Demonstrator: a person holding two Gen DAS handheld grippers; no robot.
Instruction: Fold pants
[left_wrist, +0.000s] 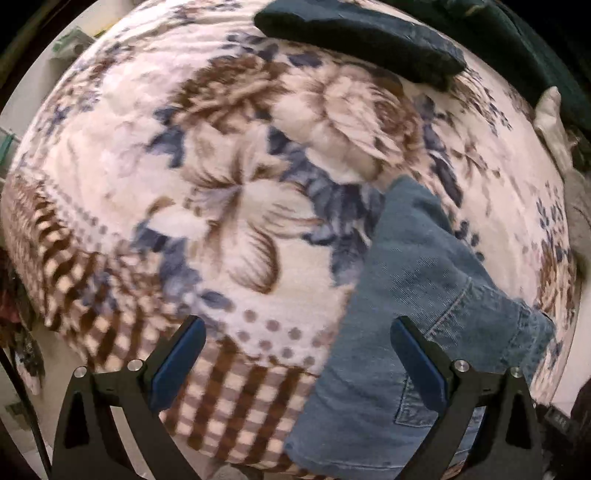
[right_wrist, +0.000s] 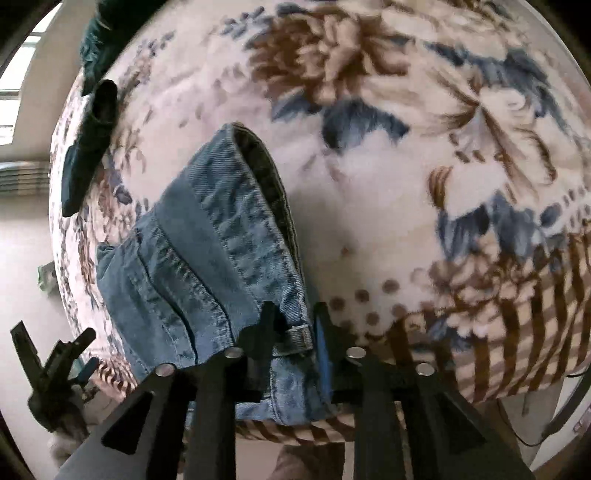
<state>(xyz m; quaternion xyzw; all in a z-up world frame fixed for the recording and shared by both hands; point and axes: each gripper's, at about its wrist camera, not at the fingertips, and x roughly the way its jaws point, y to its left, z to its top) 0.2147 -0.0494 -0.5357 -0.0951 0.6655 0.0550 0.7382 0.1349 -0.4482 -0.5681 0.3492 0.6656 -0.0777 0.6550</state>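
Gripping the denim pants (right_wrist: 207, 258) at the waistband, the right gripper (right_wrist: 291, 328) hung over a floral blanket (right_wrist: 406, 184); the left gripper (left_wrist: 295, 354) stood open, empty.

No readable text, label, brand, number or sign anywhere in either view; only fabric patterns and stitching, nothing legible.

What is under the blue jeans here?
The floral blanket lies under the jeans, showing all around them. Whatever sits beneath the denim itself is covered.
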